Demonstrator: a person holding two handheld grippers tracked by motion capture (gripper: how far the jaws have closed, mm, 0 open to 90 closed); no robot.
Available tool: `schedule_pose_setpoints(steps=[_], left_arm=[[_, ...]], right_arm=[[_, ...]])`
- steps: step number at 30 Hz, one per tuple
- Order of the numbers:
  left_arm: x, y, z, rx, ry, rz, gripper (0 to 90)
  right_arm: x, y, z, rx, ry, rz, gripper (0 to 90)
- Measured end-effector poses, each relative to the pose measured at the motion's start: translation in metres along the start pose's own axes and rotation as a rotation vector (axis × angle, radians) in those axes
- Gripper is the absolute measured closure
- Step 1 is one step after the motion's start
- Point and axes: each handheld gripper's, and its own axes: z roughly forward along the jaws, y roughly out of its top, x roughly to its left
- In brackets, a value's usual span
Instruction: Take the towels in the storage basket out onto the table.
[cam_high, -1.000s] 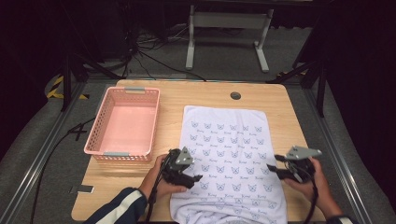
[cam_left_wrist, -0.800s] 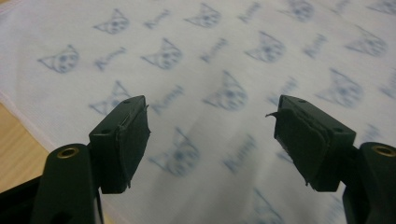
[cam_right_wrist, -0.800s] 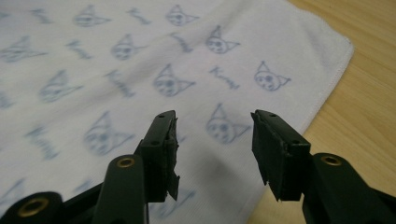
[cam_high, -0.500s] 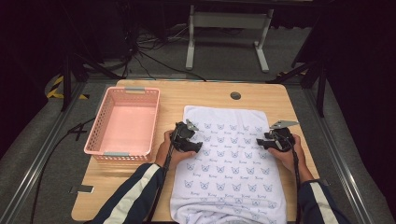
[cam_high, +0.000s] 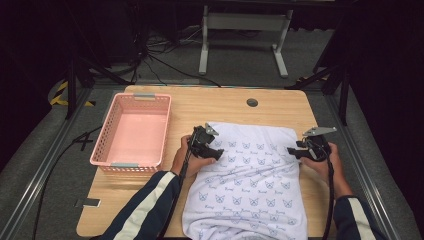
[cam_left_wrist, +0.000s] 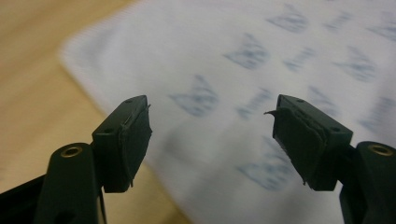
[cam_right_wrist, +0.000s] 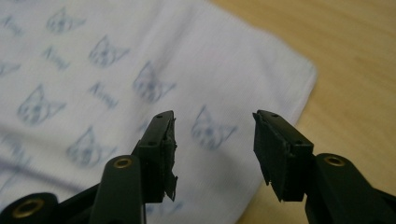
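The white cloth with the blue cat-face print is lying flat on the wooden worktop, spreading from the middle toward six o'clock, where its near end is drooping over the edge. Its far edge is running straight across, and faint creases are crossing the middle.

I am holding my left tool over the cloth's far corner at about ten o'clock of the fabric; in the left gripper view the jaws are standing apart above the fabric's edge, with nothing pinched between them. They have just been opening a little further. My right tool is hovering at the opposite far corner, about two o'clock of the cloth. In the right gripper view its jaws are likewise released, with a cat face and the rounded corner of the cloth showing in the gap; they too have just been opening slightly.

A pink basket is sitting on the worktop at nine o'clock of the cloth, well apart from it.
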Motion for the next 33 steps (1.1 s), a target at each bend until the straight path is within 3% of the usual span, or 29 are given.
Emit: schedule_pose_setpoints(steps=[1,2,4,6,8,11,12,16,17,18,23,25,26,29,31,32,33], left_arm=[[0.0,0.0,0.0,0.0,0.0,0.0,27.0],[0.008,0.004,0.003,-0.007,0.003,-0.035,27.0],[0.016,0.01,0.008,-0.013,0.035,-0.05,27.1],[0.026,0.015,0.017,0.013,0.029,-0.077,24.8],[0.033,0.016,0.024,0.005,0.03,-0.103,25.8],[0.038,0.014,0.036,0.03,0.035,-0.137,25.9],[0.038,0.014,0.039,0.027,0.039,-0.12,24.4],[0.039,0.017,0.042,0.023,0.046,-0.113,25.6],[0.037,0.017,0.042,0.038,0.066,-0.08,25.0],[0.036,0.019,0.043,0.05,0.064,-0.086,25.0],[0.038,0.024,0.046,0.069,0.05,-0.053,25.0],[0.039,0.026,0.045,0.073,0.026,-0.03,30.3],[0.038,0.027,0.044,0.074,0.013,-0.013,35.3],[0.037,0.029,0.041,0.093,-0.016,-0.009,57.6],[0.039,0.028,0.041,0.083,-0.032,-0.011,71.8],[0.039,0.028,0.041,0.083,-0.032,-0.011,74.0],[0.04,0.028,0.04,0.089,-0.035,-0.009,79.1]], right_arm=[[0.0,0.0,0.0,0.0,0.0,0.0,47.6],[-0.003,0.004,0.003,-0.02,-0.019,0.017,48.0],[-0.008,0.012,0.011,-0.047,-0.07,0.037,48.1],[-0.012,0.016,0.017,-0.057,-0.084,0.07,47.0],[-0.018,0.019,0.023,-0.061,-0.119,0.098,46.7],[-0.024,0.02,0.031,-0.046,-0.117,0.133,46.5],[-0.026,0.02,0.037,-0.033,-0.127,0.147,46.7],[-0.031,0.019,0.048,0.01,-0.145,0.157,44.3],[-0.031,0.019,0.05,0.022,-0.153,0.162,41.0],[-0.031,0.019,0.05,0.022,-0.153,0.162,41.0],[-0.039,0.013,0.053,0.002,-0.13,0.203,34.1],[-0.044,0.016,0.053,0.026,-0.108,0.209,34.8],[-0.045,0.017,0.053,0.036,-0.106,0.203,37.1],[-0.038,0.024,0.052,0.064,-0.068,0.18,61.1],[-0.033,0.027,0.053,0.073,-0.046,0.173,70.4],[-0.033,0.027,0.053,0.073,-0.046,0.173,70.4],[-0.03,0.029,0.053,0.084,-0.024,0.162,81.7]])
